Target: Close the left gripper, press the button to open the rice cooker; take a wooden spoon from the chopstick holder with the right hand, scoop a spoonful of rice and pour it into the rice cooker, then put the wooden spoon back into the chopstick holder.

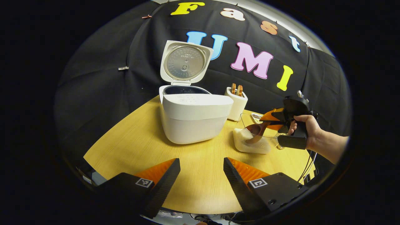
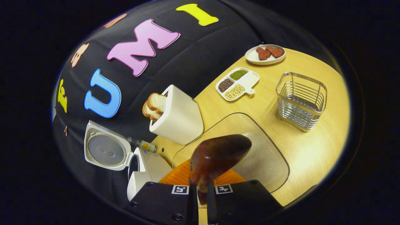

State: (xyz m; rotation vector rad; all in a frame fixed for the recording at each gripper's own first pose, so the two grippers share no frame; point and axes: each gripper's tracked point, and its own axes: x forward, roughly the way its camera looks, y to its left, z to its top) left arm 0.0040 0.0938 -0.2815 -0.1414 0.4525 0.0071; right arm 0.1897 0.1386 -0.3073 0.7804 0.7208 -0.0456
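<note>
The white rice cooker stands on the wooden table with its lid raised upright; it also lies at the lower left of the right gripper view. My left gripper hovers open in front of the cooker with nothing between its fingers. A hand holds my right gripper, shut on the handle of the wooden spoon. The spoon's bowl tilts down over the clear container, above the white rice inside. The wire chopstick holder stands to the right, apart from my right gripper.
A white toaster with bread slices stands between the cooker and the container. A divided tray of beans and a plate with red pieces lie at the far side. A small bottle lies behind the cooker.
</note>
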